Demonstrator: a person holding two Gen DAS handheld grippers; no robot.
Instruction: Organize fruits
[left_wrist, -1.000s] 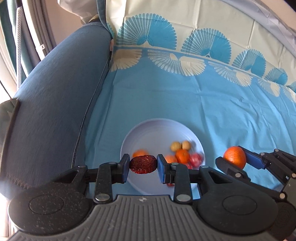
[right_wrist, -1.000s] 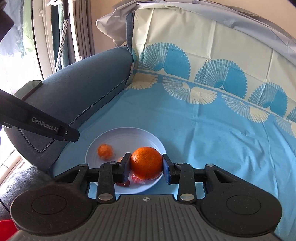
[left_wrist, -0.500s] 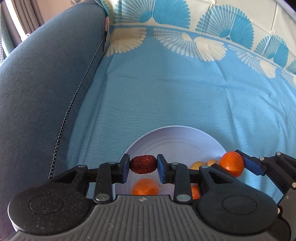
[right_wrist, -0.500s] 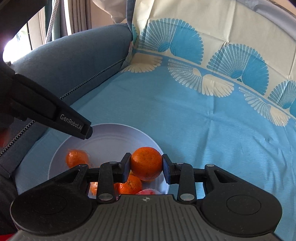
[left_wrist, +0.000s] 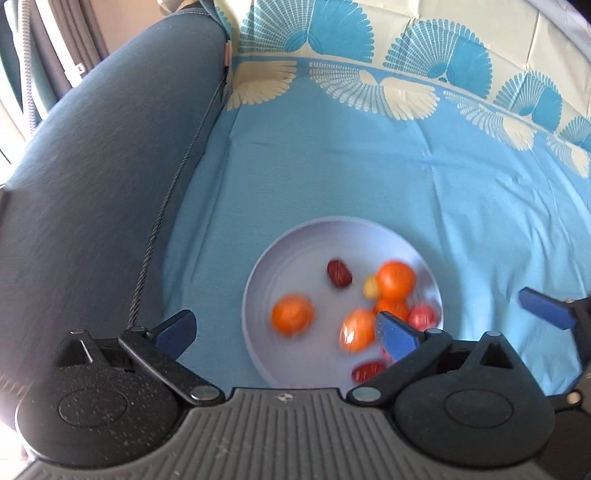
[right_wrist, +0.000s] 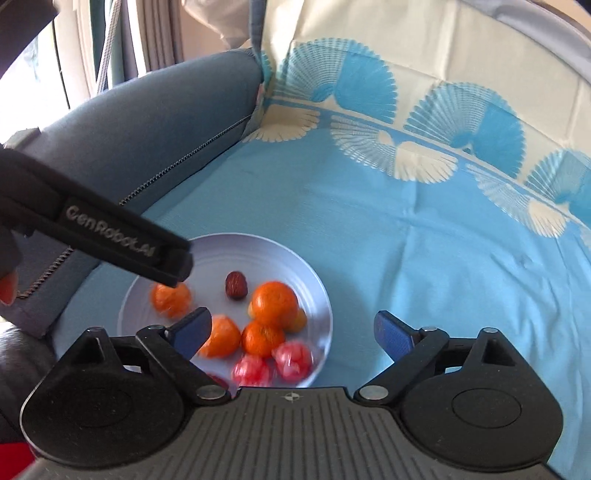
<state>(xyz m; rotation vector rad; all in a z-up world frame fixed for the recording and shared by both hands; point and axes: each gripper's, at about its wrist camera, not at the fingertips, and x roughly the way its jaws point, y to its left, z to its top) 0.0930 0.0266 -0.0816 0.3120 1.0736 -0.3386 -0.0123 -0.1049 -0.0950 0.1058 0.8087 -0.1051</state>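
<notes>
Both wrist views above plate (left_wrist: 255, 295)

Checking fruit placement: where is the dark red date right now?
The dark red date lies in the plate, toward its far side in both wrist views, just left of the big orange, free of both grippers.
</notes>
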